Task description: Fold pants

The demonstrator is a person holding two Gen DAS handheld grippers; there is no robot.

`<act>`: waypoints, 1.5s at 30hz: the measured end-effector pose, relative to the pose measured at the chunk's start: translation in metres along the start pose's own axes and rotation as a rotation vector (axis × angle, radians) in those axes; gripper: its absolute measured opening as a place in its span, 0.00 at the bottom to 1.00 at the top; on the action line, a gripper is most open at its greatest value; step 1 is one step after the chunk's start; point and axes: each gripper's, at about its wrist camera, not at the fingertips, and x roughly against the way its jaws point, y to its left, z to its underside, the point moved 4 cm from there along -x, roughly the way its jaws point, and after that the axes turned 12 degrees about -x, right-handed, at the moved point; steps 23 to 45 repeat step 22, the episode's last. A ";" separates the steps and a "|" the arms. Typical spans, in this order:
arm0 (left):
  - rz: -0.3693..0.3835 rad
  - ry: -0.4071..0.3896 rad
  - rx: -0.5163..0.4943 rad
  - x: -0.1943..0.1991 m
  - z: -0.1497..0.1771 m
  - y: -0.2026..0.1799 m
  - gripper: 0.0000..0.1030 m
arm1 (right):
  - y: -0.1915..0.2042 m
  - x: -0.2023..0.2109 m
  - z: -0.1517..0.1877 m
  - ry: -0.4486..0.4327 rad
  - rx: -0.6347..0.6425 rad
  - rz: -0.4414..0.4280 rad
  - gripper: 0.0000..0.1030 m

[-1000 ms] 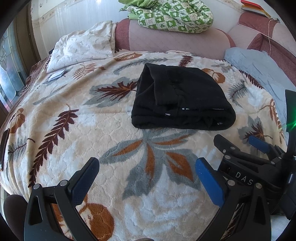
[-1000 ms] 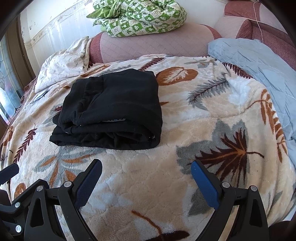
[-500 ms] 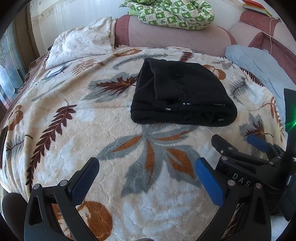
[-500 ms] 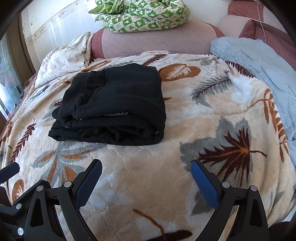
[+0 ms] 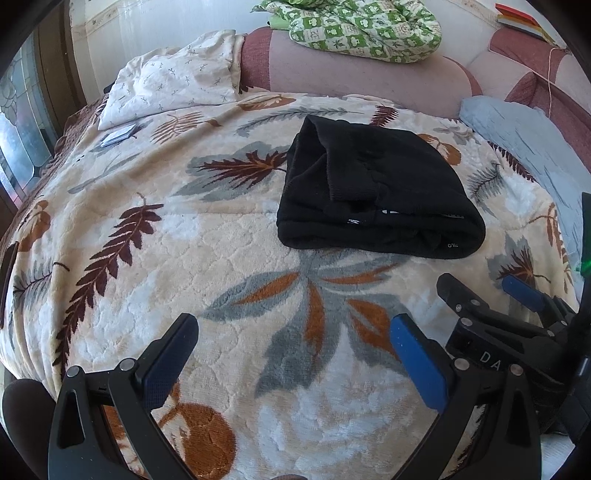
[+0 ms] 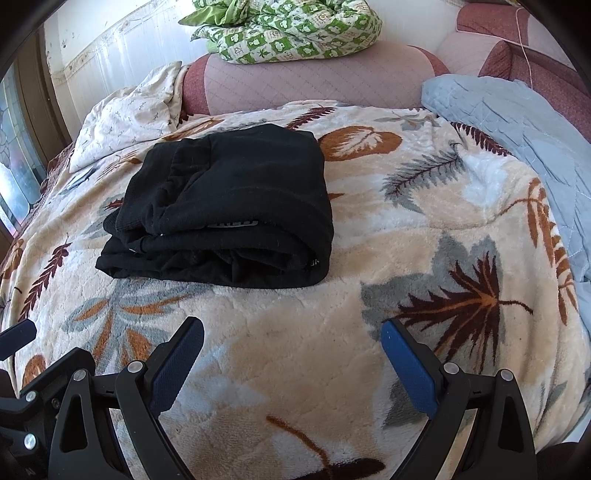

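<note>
Black pants (image 5: 373, 192) (image 6: 225, 206) lie folded into a thick rectangular bundle on the leaf-patterned blanket (image 5: 221, 258) (image 6: 406, 258). My left gripper (image 5: 291, 354) is open near the bed's front edge, well short of the bundle, with nothing between its blue-padded fingers. My right gripper (image 6: 291, 358) is open too, empty, held back from the bundle's front right corner. In the left wrist view the right gripper (image 5: 484, 295) shows at the lower right, beside the left one.
A white pillow (image 5: 173, 85) lies at the back left, a pale blue quilt (image 6: 517, 125) along the right. A green checked blanket (image 6: 291, 29) sits on the pink headboard (image 6: 314, 85). A small flat card (image 5: 118, 134) rests near the pillow.
Both grippers have drawn back slightly and tilted down, so the folded pants sit a little higher in both views. The pants have not moved.
</note>
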 end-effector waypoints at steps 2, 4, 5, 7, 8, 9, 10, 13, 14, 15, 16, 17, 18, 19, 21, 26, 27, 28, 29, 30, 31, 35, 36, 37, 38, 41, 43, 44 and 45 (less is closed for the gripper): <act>-0.002 0.005 0.007 -0.001 0.000 0.002 1.00 | -0.001 0.004 -0.002 -0.018 -0.006 0.001 0.96; 0.001 0.010 0.006 -0.002 0.001 0.001 1.00 | -0.001 0.010 -0.005 -0.043 -0.009 0.003 0.96; 0.003 0.012 0.005 -0.002 0.001 0.000 1.00 | -0.001 0.014 -0.006 -0.057 -0.006 0.004 0.96; 0.010 0.007 0.004 -0.002 -0.001 -0.002 1.00 | -0.001 0.020 -0.009 -0.091 0.005 0.011 0.96; 0.013 0.002 0.001 -0.001 -0.001 -0.003 1.00 | 0.000 0.024 -0.010 -0.111 0.012 0.017 0.96; 0.016 -0.002 -0.003 0.000 -0.001 -0.003 1.00 | 0.000 0.026 -0.010 -0.125 0.017 0.021 0.96; 0.019 -0.005 -0.007 0.001 -0.001 -0.003 1.00 | 0.000 0.028 -0.011 -0.136 0.022 0.027 0.96; 0.018 -0.009 -0.007 0.001 -0.001 -0.003 1.00 | 0.002 0.030 -0.009 -0.143 0.037 0.037 0.96; 0.012 -0.013 -0.002 0.002 -0.001 -0.002 1.00 | 0.002 0.030 -0.008 -0.142 0.038 0.037 0.96; 0.010 -0.016 0.002 0.002 -0.001 -0.001 1.00 | 0.003 0.030 -0.006 -0.139 0.041 0.036 0.96; 0.013 -0.018 0.007 0.002 -0.001 0.001 1.00 | 0.003 0.029 -0.005 -0.136 0.044 0.037 0.96; 0.020 -0.018 0.011 0.002 0.000 0.002 1.00 | 0.004 0.029 -0.004 -0.135 0.048 0.039 0.96; 0.025 -0.016 0.015 0.002 0.000 0.002 1.00 | 0.005 0.028 -0.003 -0.135 0.051 0.040 0.96; 0.028 -0.015 0.017 0.001 0.000 0.004 1.00 | 0.005 0.027 -0.002 -0.134 0.054 0.040 0.96; 0.036 -0.009 0.020 0.000 0.000 0.005 1.00 | 0.006 0.027 -0.001 -0.133 0.057 0.037 0.96; 0.038 -0.007 0.021 -0.001 0.000 0.006 1.00 | 0.007 0.027 -0.001 -0.134 0.057 0.034 0.96; 0.038 -0.007 0.021 -0.001 0.000 0.006 1.00 | 0.007 0.027 -0.001 -0.134 0.057 0.034 0.96; 0.038 -0.007 0.021 -0.001 0.000 0.006 1.00 | 0.007 0.027 -0.001 -0.134 0.057 0.034 0.96; 0.038 -0.007 0.021 -0.001 0.000 0.006 1.00 | 0.007 0.027 -0.001 -0.134 0.057 0.034 0.96; 0.038 -0.007 0.021 -0.001 0.000 0.006 1.00 | 0.007 0.027 -0.001 -0.134 0.057 0.034 0.96; 0.038 -0.007 0.021 -0.001 0.000 0.006 1.00 | 0.007 0.027 -0.001 -0.134 0.057 0.034 0.96; 0.038 -0.007 0.021 -0.001 0.000 0.006 1.00 | 0.007 0.027 -0.001 -0.134 0.057 0.034 0.96; 0.038 -0.007 0.021 -0.001 0.000 0.006 1.00 | 0.007 0.027 -0.001 -0.134 0.057 0.034 0.96; 0.038 -0.007 0.021 -0.001 0.000 0.006 1.00 | 0.007 0.027 -0.001 -0.134 0.057 0.034 0.96; 0.038 -0.007 0.021 -0.001 0.000 0.006 1.00 | 0.007 0.027 -0.001 -0.134 0.057 0.034 0.96; 0.038 -0.007 0.021 -0.001 0.000 0.006 1.00 | 0.007 0.027 -0.001 -0.134 0.057 0.034 0.96; 0.038 -0.007 0.021 -0.001 0.000 0.006 1.00 | 0.007 0.027 -0.001 -0.134 0.057 0.034 0.96; 0.038 -0.007 0.021 -0.001 0.000 0.006 1.00 | 0.007 0.027 -0.001 -0.134 0.057 0.034 0.96; 0.038 -0.007 0.021 -0.001 0.000 0.006 1.00 | 0.007 0.027 -0.001 -0.134 0.057 0.034 0.96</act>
